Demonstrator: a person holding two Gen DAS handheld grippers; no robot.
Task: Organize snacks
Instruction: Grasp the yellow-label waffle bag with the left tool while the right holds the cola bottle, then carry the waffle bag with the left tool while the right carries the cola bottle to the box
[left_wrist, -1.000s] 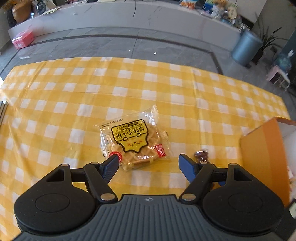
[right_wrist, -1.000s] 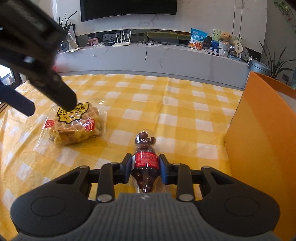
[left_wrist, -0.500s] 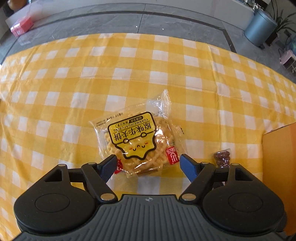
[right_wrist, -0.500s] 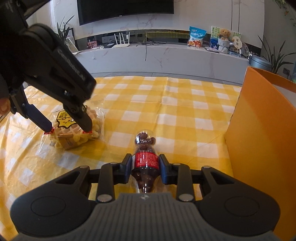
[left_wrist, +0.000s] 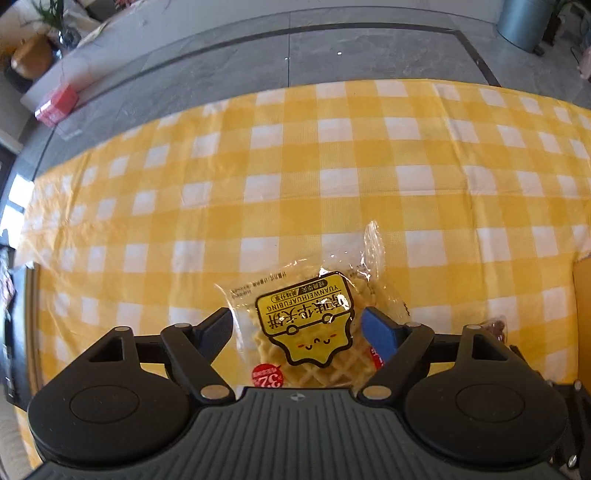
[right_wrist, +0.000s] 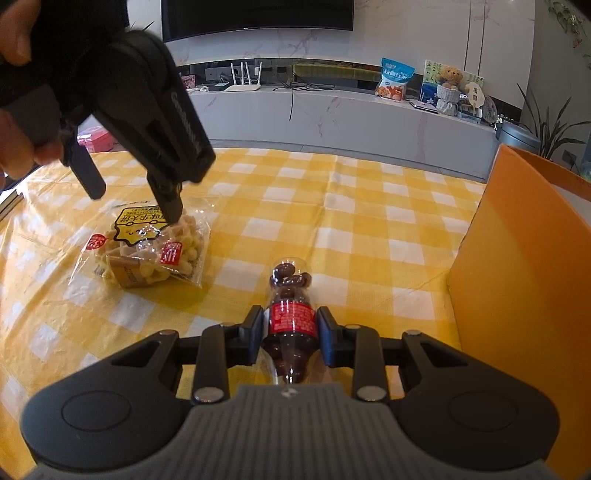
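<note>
Jaws of our left gripper (left_wrist: 296, 325) are opening wide over the waffle packet (left_wrist: 306, 325) lying on the checked tablecloth (left_wrist: 332, 184) so we are straddling it, while our right gripper (right_wrist: 290, 334) is clamping the candy bottle (right_wrist: 291, 317) beside the orange box (right_wrist: 517, 277).

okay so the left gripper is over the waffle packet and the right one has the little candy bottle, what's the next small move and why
Probably lower the left gripper a little further, then close. Its jaws are opening, with the waffle packet between the fingers; in the right wrist view one fingertip is at the packet's top, the other still above the cloth. The right gripper already clamps the candy bottle and can wait beside the orange box.
</note>
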